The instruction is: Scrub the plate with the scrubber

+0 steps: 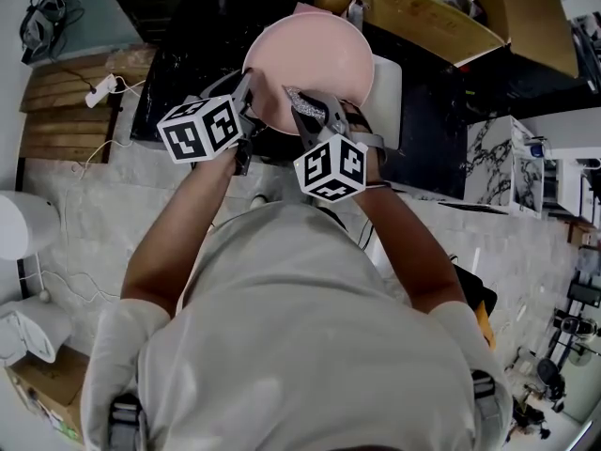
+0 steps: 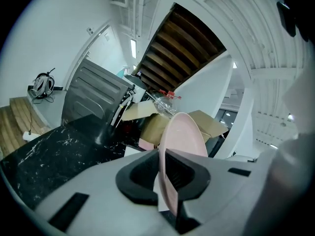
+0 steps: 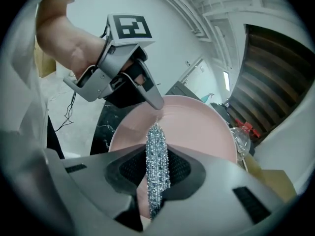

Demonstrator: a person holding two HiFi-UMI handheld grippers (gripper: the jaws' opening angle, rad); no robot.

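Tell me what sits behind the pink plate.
In the left gripper view, open cardboard boxes and a clear plastic bottle stand behind the pink plate. The plate covers whatever lies directly behind its disc, so that cannot be told.

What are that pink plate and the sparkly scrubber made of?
The plate looks like plastic or melamine, though it could be glazed ceramic: it is an even pink, smooth, with a soft sheen and a thin rim. The scrubber looks like metal wire mesh: silvery, glittering, tangled strands.
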